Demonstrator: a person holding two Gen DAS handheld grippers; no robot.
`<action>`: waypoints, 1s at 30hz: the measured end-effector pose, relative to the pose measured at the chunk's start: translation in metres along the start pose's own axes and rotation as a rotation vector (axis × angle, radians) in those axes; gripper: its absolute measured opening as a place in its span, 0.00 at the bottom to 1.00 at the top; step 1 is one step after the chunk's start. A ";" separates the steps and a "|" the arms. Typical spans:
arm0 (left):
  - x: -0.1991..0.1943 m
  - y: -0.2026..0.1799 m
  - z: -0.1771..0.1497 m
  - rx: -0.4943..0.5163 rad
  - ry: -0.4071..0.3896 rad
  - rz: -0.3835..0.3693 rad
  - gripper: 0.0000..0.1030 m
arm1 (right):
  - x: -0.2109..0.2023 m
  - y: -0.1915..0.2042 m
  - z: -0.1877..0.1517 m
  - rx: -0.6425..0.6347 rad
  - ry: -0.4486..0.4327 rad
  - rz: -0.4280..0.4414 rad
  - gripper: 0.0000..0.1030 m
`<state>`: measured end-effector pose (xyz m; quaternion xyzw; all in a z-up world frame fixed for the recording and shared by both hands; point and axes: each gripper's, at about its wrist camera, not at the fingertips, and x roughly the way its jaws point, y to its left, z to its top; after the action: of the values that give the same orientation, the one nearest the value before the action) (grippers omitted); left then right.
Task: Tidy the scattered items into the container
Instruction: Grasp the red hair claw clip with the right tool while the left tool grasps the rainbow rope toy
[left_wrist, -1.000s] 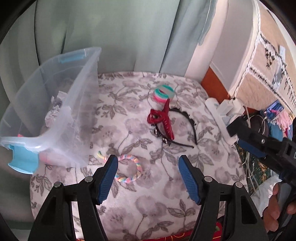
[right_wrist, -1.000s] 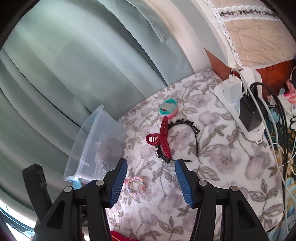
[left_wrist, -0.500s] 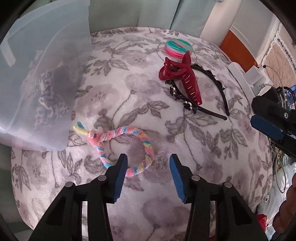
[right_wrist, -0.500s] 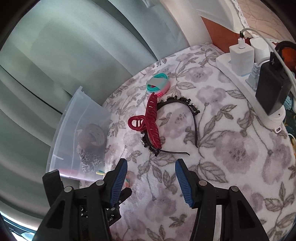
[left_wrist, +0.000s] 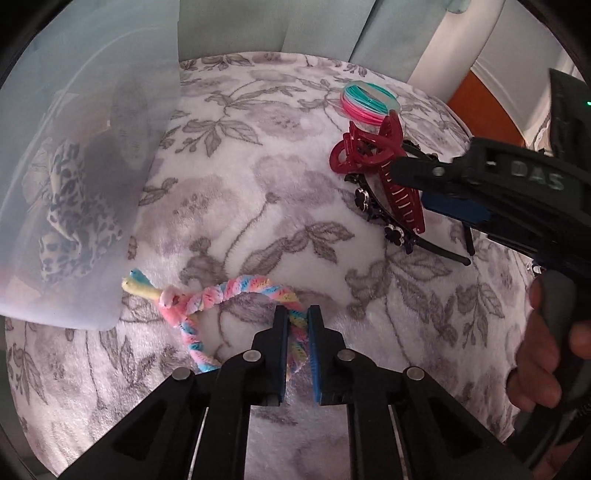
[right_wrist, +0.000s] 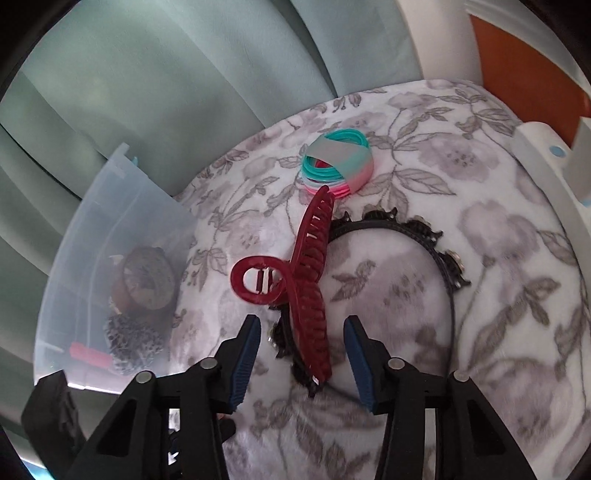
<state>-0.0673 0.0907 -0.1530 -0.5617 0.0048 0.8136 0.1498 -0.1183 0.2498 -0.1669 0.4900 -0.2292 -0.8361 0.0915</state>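
My left gripper (left_wrist: 297, 321) is shut on a pastel braided hair tie (left_wrist: 229, 293) that lies on the floral blanket, just right of the clear plastic container (left_wrist: 74, 147). My right gripper (right_wrist: 301, 347) is open, its jaws on either side of a dark red claw clip (right_wrist: 308, 291), which lies across a black beaded headband (right_wrist: 436, 251). The clip (left_wrist: 384, 170) and headband (left_wrist: 402, 232) also show in the left wrist view, with the right gripper over them. A bundle of teal and pink hair bands (right_wrist: 338, 166) lies beyond the clip.
The container (right_wrist: 110, 236) holds a leopard-print scrunchie (left_wrist: 70, 214), a brown round item (right_wrist: 146, 282) and a red piece. Green curtains hang behind. A white power strip (right_wrist: 554, 162) lies along the blanket's right edge.
My left gripper came down and shut on the braided hair tie. My right gripper moved forward and down until the red claw clip sits between its open jaws.
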 end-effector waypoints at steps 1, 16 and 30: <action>0.001 0.001 0.001 -0.003 -0.001 -0.008 0.10 | 0.005 0.000 0.003 -0.002 0.004 -0.003 0.43; -0.007 0.003 0.001 0.007 -0.011 -0.015 0.09 | 0.003 0.012 0.005 0.022 -0.019 0.061 0.13; -0.066 -0.013 -0.008 0.027 -0.121 -0.045 0.07 | -0.087 0.016 -0.023 0.071 -0.131 0.126 0.11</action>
<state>-0.0356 0.0857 -0.0931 -0.5093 -0.0059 0.8424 0.1758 -0.0555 0.2618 -0.1013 0.4217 -0.2945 -0.8503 0.1110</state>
